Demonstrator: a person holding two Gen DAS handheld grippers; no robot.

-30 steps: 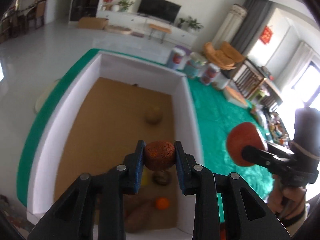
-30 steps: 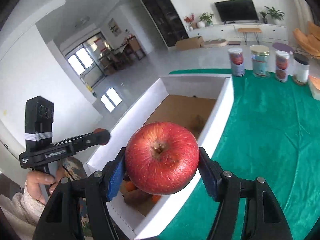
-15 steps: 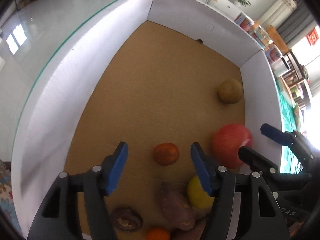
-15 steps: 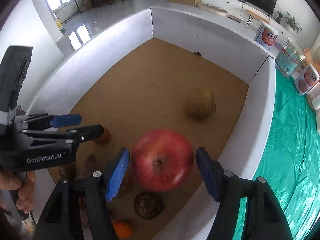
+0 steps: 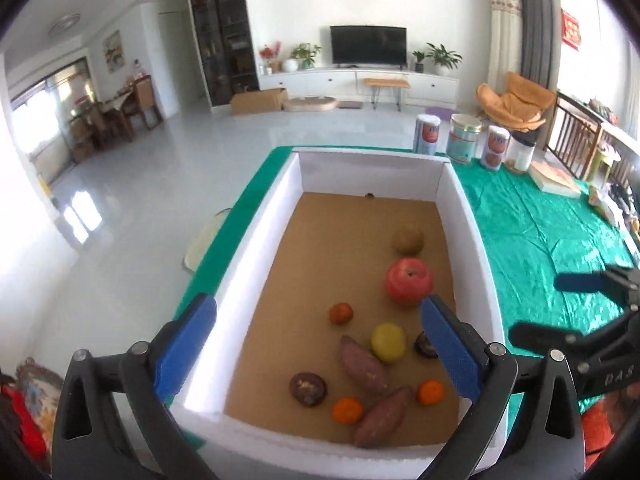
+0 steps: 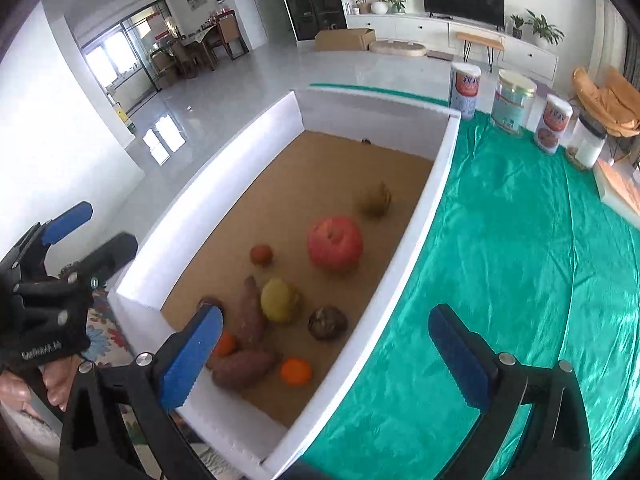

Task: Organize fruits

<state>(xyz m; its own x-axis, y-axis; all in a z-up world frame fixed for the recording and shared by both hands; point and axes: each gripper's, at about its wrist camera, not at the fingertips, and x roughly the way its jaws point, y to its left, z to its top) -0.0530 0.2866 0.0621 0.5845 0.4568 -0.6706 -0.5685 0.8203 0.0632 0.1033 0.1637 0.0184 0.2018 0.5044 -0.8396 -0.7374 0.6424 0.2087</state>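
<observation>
Two grippers, both empty, jaws spread wide after just opening.

Left wrist view: the left gripper hangs over the near end of the white box, nothing between its blue pads. On the box's brown floor, the apple sits close to the right wall, a brownish round fruit just behind it toward the far end. A small reddish-orange fruit lies about mid-floor, apart from the rest. Nearer the front edge: a yellow fruit, two sweet potatoes touching each other, two oranges and two dark round things. The right gripper pokes in from the right edge, over the green cloth.

Right wrist view: the right gripper is open too, straddling the box's right wall near the front corner. Same fruit on the floor, a bit blurry. The left gripper shows at the left edge, outside the box's left wall. Cans stand on the cloth past the far right corner.
</observation>
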